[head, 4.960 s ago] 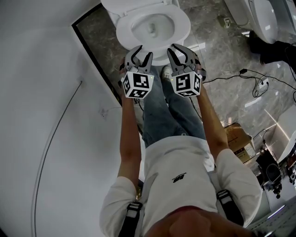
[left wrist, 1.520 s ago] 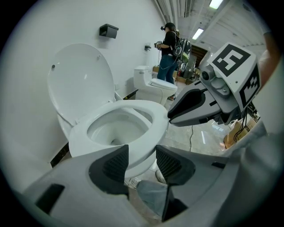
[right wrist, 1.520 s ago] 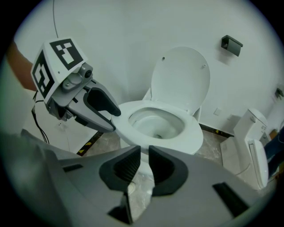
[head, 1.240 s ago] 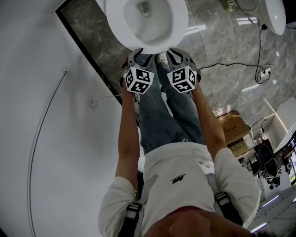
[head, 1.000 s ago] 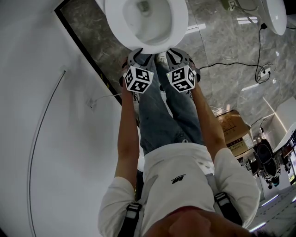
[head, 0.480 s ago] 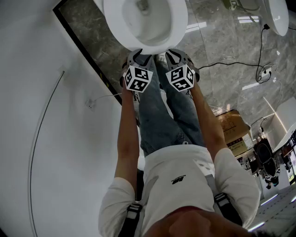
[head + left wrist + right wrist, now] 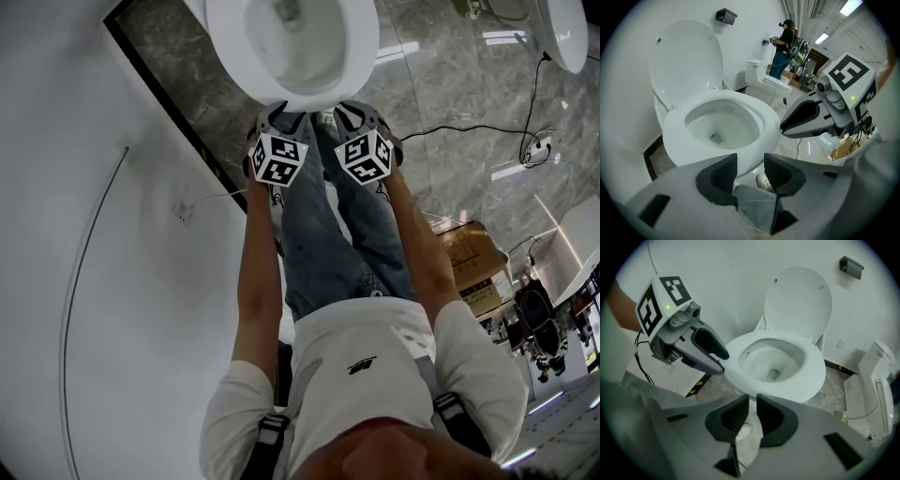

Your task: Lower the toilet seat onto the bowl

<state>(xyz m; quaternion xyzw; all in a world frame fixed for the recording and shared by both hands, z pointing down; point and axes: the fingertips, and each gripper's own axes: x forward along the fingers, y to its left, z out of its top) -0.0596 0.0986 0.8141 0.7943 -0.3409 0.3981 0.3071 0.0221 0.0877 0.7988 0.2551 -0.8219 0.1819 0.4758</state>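
Note:
The white toilet (image 7: pixel 292 47) has its ring-shaped seat (image 7: pixel 761 117) lying flat on the bowl, and the solid lid (image 7: pixel 686 56) stands upright against the wall. Both grippers hang side by side just in front of the bowl's front rim, pointing down at it without touching it. My left gripper (image 7: pixel 750 161) is open, with only floor, a trouser leg and a shoe showing through the gap. My right gripper (image 7: pixel 753 401) has a narrow gap between its pads and nothing in it. In the head view the left gripper (image 7: pixel 281 114) and right gripper (image 7: pixel 361 111) sit below the rim.
A white wall (image 7: pixel 94 234) runs along the left, with a dark marble floor strip beside it. Cables (image 7: pixel 487 131) and a cardboard box (image 7: pixel 478 267) lie on the floor to the right. A second toilet (image 7: pixel 876 376) stands to the right. Far off stands a person (image 7: pixel 780 44).
Since five seconds ago both grippers have come up to the bowl's front rim and their jaws stand narrower. Over the last second they sank slightly; seat and lid have not moved.

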